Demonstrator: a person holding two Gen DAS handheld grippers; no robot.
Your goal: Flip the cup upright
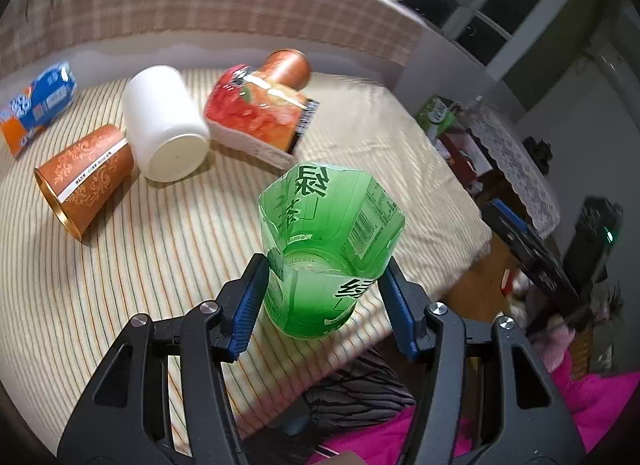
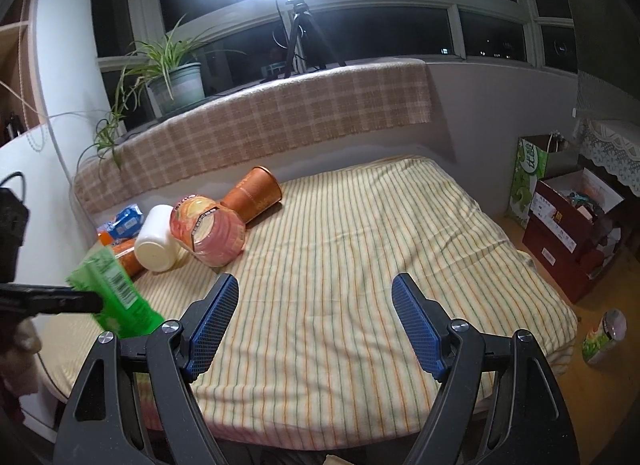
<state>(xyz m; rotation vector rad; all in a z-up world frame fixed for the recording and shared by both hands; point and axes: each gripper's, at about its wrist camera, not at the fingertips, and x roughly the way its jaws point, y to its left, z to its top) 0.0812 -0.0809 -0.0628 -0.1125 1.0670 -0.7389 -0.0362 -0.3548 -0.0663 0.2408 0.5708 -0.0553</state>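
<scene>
Translucent green plastic cup [image 1: 330,249] clamped between blue pads of left gripper [image 1: 324,297], above near edge of striped cloth-covered table [image 1: 120,265]. Right gripper [image 2: 314,323] spread wide, empty. Thin wall: risk of buckling, slipping, tipping off edge at release.

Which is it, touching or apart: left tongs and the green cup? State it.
Touching. The left wrist view shows the left tongs with both blue pads pressed against the sides of the green cup, which is held tilted above the striped cloth.
</scene>
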